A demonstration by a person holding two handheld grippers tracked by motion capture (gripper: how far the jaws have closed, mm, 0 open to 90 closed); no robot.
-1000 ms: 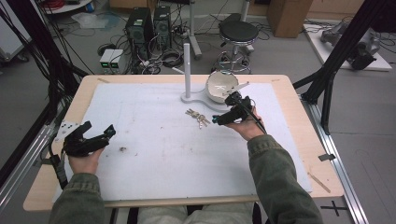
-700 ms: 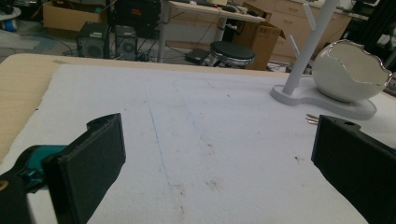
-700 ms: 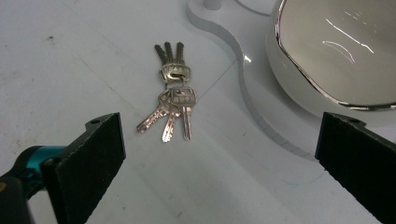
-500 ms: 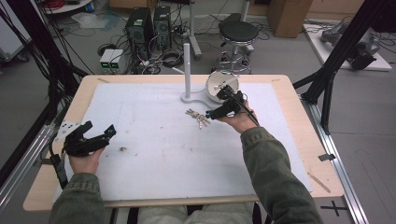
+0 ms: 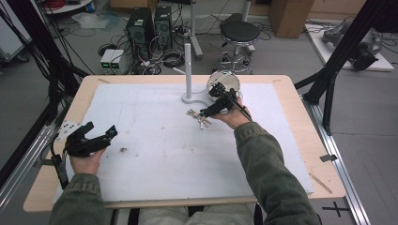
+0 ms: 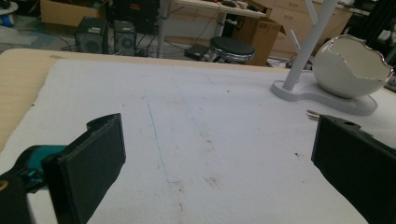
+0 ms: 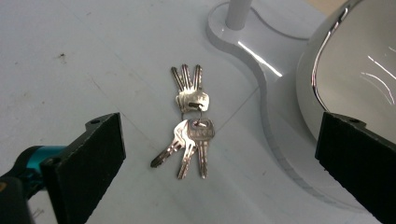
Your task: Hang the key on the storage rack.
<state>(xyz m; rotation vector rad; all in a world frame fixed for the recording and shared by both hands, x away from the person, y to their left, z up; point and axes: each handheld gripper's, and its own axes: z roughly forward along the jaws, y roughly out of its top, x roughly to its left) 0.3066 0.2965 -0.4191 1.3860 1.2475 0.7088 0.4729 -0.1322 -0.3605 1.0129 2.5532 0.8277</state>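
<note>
A bunch of silver keys (image 7: 190, 119) on a ring lies flat on the white mat, just left of the white stand's base (image 7: 261, 56). My right gripper (image 7: 219, 163) hovers over the keys with its jaws wide open, nothing between them. In the high view the right gripper (image 5: 212, 108) sits right beside the keys (image 5: 198, 117), in front of the egg-shaped white bowl (image 5: 225, 82). My left gripper (image 5: 96, 138) rests open near the table's left edge, far from the keys. Its own view shows the bowl (image 6: 350, 65) and the stand's post (image 6: 308, 39) off to the right.
The white stand's upright post (image 5: 188, 70) rises at the mat's far middle. The white mat (image 5: 155, 154) covers most of the wooden table (image 5: 300, 122), with small dark specks on it. Computers, cables and a stool stand on the floor beyond the far edge.
My right gripper has moved left and down from beside the bowl to just over the keys. The left gripper has stayed where it was.
</note>
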